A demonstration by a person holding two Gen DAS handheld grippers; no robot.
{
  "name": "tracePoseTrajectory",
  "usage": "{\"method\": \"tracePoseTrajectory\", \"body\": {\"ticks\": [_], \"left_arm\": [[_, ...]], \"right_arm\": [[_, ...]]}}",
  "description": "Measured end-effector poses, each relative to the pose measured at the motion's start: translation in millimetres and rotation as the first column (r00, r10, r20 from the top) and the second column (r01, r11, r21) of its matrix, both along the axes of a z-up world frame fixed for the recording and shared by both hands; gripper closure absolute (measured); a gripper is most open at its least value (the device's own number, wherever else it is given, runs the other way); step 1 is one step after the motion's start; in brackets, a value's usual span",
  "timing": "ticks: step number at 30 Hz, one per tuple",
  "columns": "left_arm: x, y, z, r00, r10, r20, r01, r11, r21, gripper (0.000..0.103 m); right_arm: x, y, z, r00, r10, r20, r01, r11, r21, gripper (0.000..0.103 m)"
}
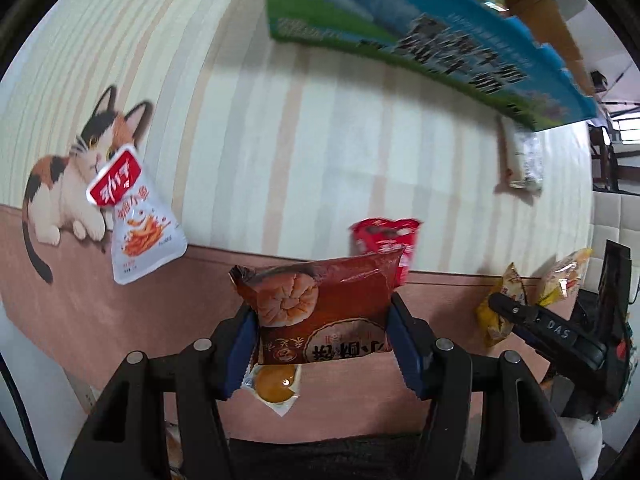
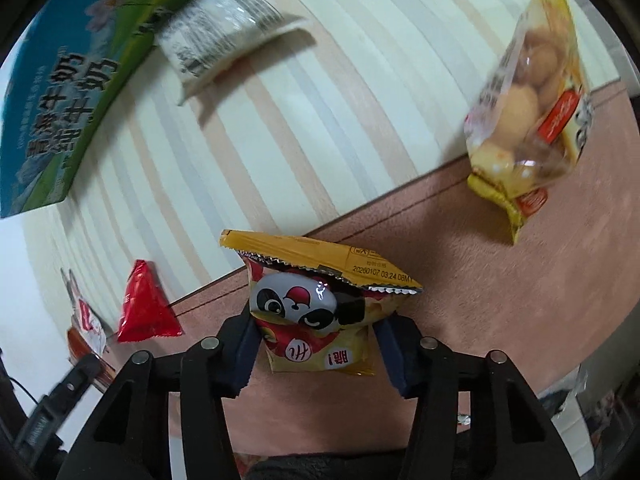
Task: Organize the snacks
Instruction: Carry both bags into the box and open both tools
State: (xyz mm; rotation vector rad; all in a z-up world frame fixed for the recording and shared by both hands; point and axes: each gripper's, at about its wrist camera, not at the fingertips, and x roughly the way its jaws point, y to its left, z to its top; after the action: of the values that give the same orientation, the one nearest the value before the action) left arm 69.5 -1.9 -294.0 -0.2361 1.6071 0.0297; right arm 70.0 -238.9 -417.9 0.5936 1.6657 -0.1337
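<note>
**Both tongs loaded, box lies up and away**

Already the bun pack (image 1: 324, 304) sits clamped crosswise in the left tongs (image 1: 320, 344), lifted off the worktop (image 1: 320, 160). The panda bag (image 2: 316, 320) is pinched in the right tongs (image 2: 316, 344), low over the mat. From both, the milk box (image 1: 400, 32) lies ahead, its long side facing them; the left looks nearer it.

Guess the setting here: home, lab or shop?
Probably a home, maybe a staged one. A table under a striped cloth printed with a cartoon cat, loose snack packets such as the red packet, and a milk carton box used as a bin. Padded furniture shows beyond the table's edge.
</note>
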Motion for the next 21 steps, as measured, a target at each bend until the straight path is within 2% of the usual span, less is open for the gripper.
{"method": "tracePoseTrajectory", "body": {"ticks": [1,5,12,16,21], "left_arm": [[12,15,-1,1.0,-0.008,0.008,0.008,1.0,-0.006,0.044],[27,2,33,0.997,-0.04,0.065,0.042,0.999,-0.035,0.044],[77,-18,91,0.982,-0.09,0.167,0.103,0.992,-0.07,0.044],[124,-18,119,0.97,-0.135,0.202,0.146,0.988,-0.044,0.044],[192,-9,137,0.958,-0.174,0.23,0.165,0.985,0.058,0.044]], "right_arm": [[0,2,6,1.0,0.009,0.015,-0.009,1.0,0.005,0.048],[9,4,36,0.996,0.043,0.078,-0.045,0.999,0.027,0.048],[57,19,122,0.961,0.13,0.245,-0.149,0.987,0.06,0.048],[102,32,176,0.922,0.194,0.336,-0.223,0.974,0.049,0.048],[175,58,207,0.88,0.274,0.387,-0.281,0.959,-0.041,0.048]]}}
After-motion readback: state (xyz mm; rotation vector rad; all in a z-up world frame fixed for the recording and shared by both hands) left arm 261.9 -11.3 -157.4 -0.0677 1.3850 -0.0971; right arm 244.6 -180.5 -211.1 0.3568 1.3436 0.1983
